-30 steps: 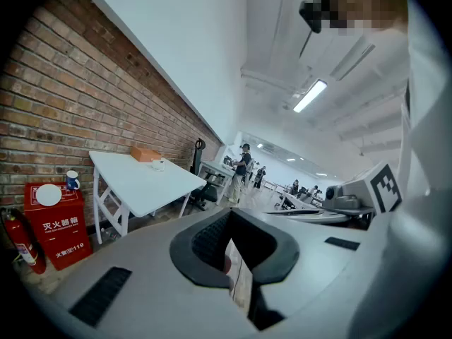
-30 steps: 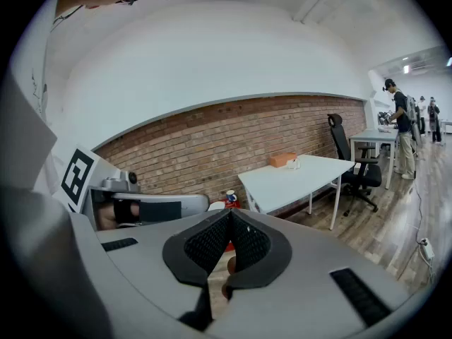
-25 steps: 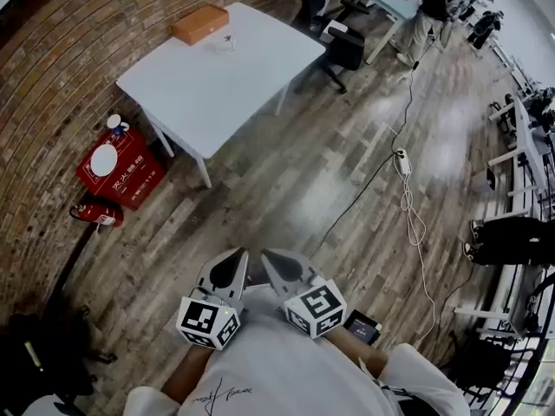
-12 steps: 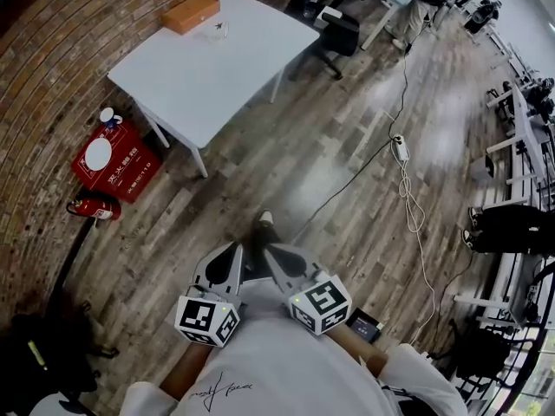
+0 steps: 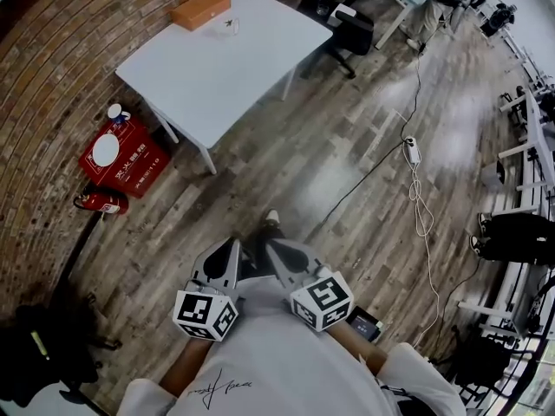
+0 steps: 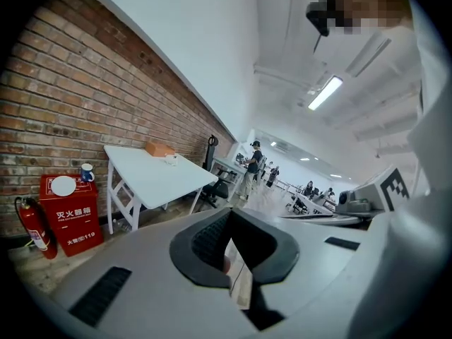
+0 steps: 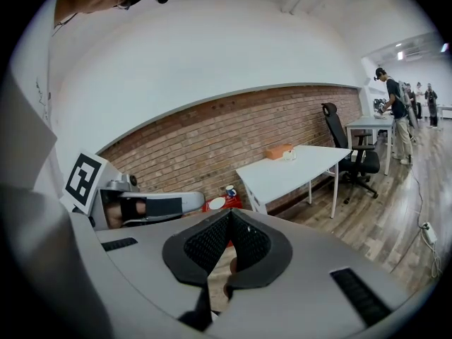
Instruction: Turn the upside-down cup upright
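Left grey two-jaw gripper (image 5: pixel 231 248) and right grey two-jaw gripper (image 5: pixel 274 250), both clenched on nothing, near the person's chest. Small clear cup (image 5: pixel 227 26) on far white rectangular table (image 5: pixel 217 72), beside orange box (image 5: pixel 199 9).

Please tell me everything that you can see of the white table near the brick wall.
The white table has a plain rectangular top, smooth and matte, on slim white legs with slanted braces. It stands level on the wooden floor, close beside the brick wall. On its wall side lie an orange-brown box and a small clear object, too small to identify. A red cabinet stands apart at one end, a black chair at the other.
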Demonstrator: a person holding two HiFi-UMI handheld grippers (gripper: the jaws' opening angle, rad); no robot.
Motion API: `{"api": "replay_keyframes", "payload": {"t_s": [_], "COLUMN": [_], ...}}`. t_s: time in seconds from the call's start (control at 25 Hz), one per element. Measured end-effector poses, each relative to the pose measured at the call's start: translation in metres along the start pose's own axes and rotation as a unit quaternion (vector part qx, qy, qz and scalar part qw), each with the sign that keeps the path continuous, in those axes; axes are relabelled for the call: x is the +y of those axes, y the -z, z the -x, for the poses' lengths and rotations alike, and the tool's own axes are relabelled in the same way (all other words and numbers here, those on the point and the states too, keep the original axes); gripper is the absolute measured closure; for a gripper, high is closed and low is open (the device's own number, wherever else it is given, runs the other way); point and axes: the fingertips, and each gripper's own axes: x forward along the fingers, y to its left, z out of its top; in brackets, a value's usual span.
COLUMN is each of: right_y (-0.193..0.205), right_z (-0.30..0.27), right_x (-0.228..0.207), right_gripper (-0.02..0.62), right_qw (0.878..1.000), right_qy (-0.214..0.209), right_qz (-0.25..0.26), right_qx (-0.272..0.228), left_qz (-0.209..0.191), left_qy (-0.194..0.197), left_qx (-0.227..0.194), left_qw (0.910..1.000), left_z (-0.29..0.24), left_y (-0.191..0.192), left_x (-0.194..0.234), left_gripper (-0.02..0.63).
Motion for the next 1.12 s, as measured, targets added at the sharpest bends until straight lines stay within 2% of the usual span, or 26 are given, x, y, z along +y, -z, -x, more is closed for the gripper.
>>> {"api": "replay_keyframes", "payload": {"t_s": [0.28, 0.56, 0.88, 1.12], "right_y": [-0.014, -0.035, -0.063, -0.085], "right_z": [-0.015, -0.027, -0.045, -0.06], "right_x": [-0.021, -0.051, -0.097, -0.127], "right_gripper": [0.575, 0.575, 0.575, 0.575], "right_qw": [1.0, 1.0, 1.0, 0.999], "right_qy": [0.004, 0.005, 0.0, -0.015], "right_qz": [0.002, 0.001, 0.007, 0.021], "right_qx": [0.01, 0.011, -0.011, -0.027], "left_qz": [0.003, -0.008, -0.002, -0.019], "left_qy": [-0.001, -0.014, -0.021, -0.029], "left_qx": [0.007, -0.01, -0.002, -0.005], "left_qw": [1.0, 0.9998, 0.9998, 0.9994], "left_z": [-0.027, -0.055, -0.098, -0.137], "left_y": [-0.01, -0.034, -0.052, -0.072], "left_x": [0.008, 0.015, 0.025, 0.028], "left_gripper": [0.597, 0.597, 0.597, 0.597]}}
